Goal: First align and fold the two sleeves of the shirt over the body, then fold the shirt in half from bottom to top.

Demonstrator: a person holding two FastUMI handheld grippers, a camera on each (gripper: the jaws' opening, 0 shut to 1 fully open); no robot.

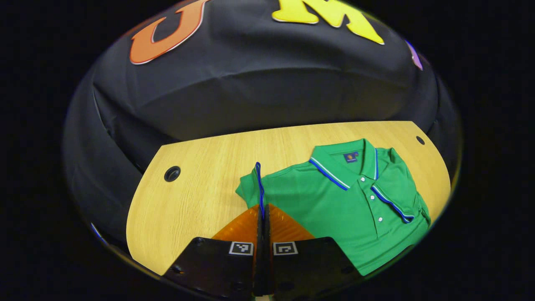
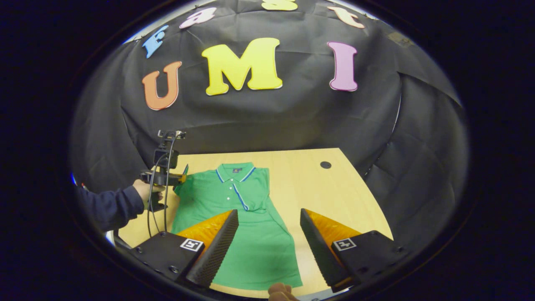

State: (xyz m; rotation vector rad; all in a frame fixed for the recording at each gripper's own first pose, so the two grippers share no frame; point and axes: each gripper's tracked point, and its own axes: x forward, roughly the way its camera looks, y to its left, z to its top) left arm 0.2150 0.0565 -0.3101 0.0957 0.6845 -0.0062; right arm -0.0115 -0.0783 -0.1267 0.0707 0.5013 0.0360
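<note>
Shirt (image 2: 234, 225) is laid on table (image 2: 326, 188); one sleeve (image 2: 250, 196) is folded; other sleeve (image 1: 250, 184) is pinched by left gripper (image 1: 263, 215); right gripper (image 2: 267, 234) is held wide.

One green shirt (image 2: 234, 209) lies at the centre of one wooden table (image 2: 301, 184); two grippers show, the left gripper (image 2: 184, 177) at nine o'clock, the right gripper (image 2: 267, 225) at six; two round holes (image 1: 172, 173) mark the table.

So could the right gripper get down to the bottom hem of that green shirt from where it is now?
Probably yes. The right gripper is open and hovers above the lower part of the green shirt, whose bottom hem lies flat on the wooden table with nothing on it. The left gripper is off at a sleeve.
</note>
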